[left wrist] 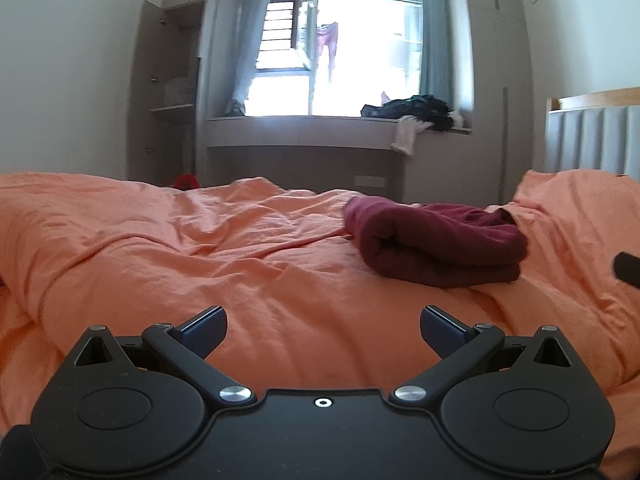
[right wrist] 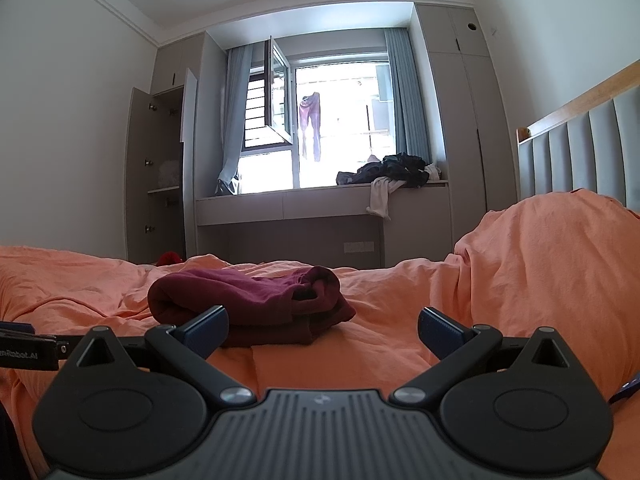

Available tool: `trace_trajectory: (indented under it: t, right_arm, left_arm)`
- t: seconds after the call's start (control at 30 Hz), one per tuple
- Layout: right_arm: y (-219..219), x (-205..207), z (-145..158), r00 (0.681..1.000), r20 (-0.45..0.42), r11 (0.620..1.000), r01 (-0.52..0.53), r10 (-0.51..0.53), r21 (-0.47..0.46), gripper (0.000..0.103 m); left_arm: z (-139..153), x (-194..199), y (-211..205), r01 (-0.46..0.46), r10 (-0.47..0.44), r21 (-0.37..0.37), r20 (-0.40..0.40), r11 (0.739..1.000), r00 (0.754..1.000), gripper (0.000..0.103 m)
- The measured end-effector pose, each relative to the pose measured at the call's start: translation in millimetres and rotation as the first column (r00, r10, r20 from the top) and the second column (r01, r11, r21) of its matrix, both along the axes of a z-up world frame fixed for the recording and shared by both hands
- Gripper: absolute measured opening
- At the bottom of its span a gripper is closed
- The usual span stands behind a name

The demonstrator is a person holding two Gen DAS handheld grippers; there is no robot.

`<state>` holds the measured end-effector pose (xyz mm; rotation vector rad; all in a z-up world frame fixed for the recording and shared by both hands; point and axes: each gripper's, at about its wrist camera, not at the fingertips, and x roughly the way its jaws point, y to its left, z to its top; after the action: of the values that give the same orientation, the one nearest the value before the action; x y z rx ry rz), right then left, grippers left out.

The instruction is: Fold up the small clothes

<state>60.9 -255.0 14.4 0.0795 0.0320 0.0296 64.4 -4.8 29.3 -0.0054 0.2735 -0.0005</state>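
A dark red garment (left wrist: pixel 436 240) lies folded in a thick bundle on the orange bedsheet (left wrist: pixel 200 248). It also shows in the right wrist view (right wrist: pixel 256 300), ahead and left of centre. My left gripper (left wrist: pixel 323 330) is open and empty, low over the sheet, with the garment ahead to its right. My right gripper (right wrist: pixel 323 330) is open and empty, just short of the garment; its left fingertip (right wrist: pixel 208 326) overlaps the bundle's near edge in the image. Part of the left gripper (right wrist: pixel 24 350) shows at the left edge of the right wrist view.
A raised orange pillow or duvet hump (right wrist: pixel 552 264) lies to the right, before the padded headboard (right wrist: pixel 580 152). Beyond the bed are a window bench with a pile of dark clothes (right wrist: pixel 388 172), an open wardrobe (right wrist: pixel 160 168) and a red object (right wrist: pixel 170 258) on the floor.
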Motion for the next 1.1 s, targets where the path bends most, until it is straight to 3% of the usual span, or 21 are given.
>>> trace_trajectory:
  t: [0.17,1.1]
  right_arm:
    - [1.9,-0.6,-0.2,1.0,0.001,1.0,0.006,-0.006,0.006,0.103]
    - [6.4,-3.3,1.6,1.0,-0.011,1.0,0.006,-0.006,0.008,0.103]
  left_arm:
    - [0.7,-4.7,-0.5,-0.028,0.026,0.034,0.04,0.999,0.999,0.103]
    - [-1.2,-3.3,-3.0,-0.008,0.007,0.065,0.016,0.998,1.0,0.103]
